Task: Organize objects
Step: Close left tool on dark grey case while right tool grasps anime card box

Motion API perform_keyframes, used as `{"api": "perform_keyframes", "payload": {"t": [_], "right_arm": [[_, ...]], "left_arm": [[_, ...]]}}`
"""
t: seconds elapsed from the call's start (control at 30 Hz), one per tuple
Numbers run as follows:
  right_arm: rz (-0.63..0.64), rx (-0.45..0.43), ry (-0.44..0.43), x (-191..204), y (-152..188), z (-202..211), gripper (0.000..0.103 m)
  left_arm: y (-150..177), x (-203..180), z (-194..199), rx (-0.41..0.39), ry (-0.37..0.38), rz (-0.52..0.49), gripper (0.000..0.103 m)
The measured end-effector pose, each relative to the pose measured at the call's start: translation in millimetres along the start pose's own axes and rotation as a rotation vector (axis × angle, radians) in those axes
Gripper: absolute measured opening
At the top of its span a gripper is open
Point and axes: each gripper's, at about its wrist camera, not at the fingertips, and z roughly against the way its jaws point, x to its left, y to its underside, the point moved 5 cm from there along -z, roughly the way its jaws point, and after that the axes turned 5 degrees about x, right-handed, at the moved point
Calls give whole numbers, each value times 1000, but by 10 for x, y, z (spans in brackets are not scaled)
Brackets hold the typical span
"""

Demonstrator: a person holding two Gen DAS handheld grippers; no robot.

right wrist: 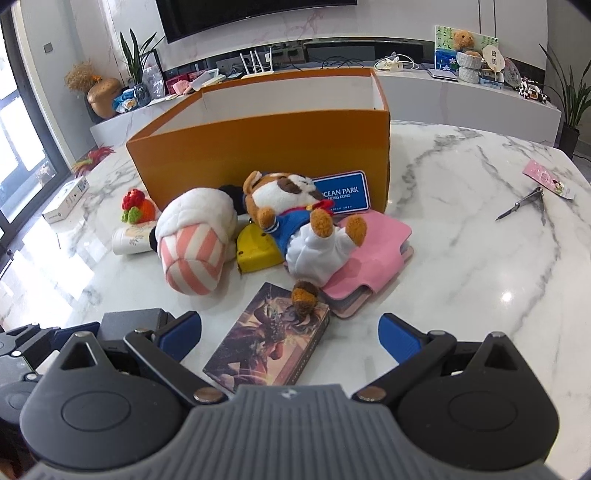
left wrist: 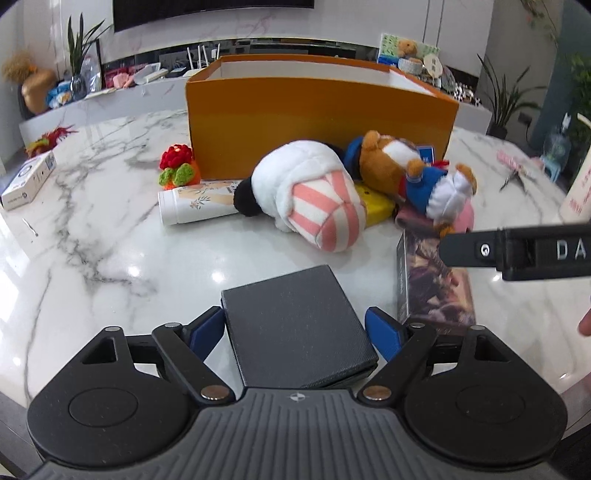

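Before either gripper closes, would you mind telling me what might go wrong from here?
1. The dark grey box lies between the open left gripper pads, seemingly filling the gap; a slight misalignment might push it away.
2. The brown plush's foot rests on the illustrated box before the open right gripper; lifting the box may drag the toy.

Home lounge: television (right wrist: pixel 255 14), houseplants (right wrist: pixel 138 55)

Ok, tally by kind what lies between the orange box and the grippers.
Plush toys: 2 (striped plush, bear plush)
Crochet toy: 1
Tube: 1
Yellow case: 1
Pink wallet: 1
Blue sign: 1
Flat boxes: 2 (grey box, picture box)
Total: 9
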Motion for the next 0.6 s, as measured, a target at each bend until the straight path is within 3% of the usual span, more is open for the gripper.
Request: {"api": "perform_keyframes", "payload": {"t": [0.1,0.23,0.47,0.6], "right_arm": [[9,6,1,29,7,-31,102],[9,8,25,63,28,-78,102],[-18,13,125,137,127,-287,102],[29,38,150,227,148,-417,102]], "left_arm": [[58,34,-133,59,21,27,100],[54,98,-166,34,-26,23,100],[-22,375,-199,29,-99,112,100],[-41,452,-206,20,-123,126,100]]}}
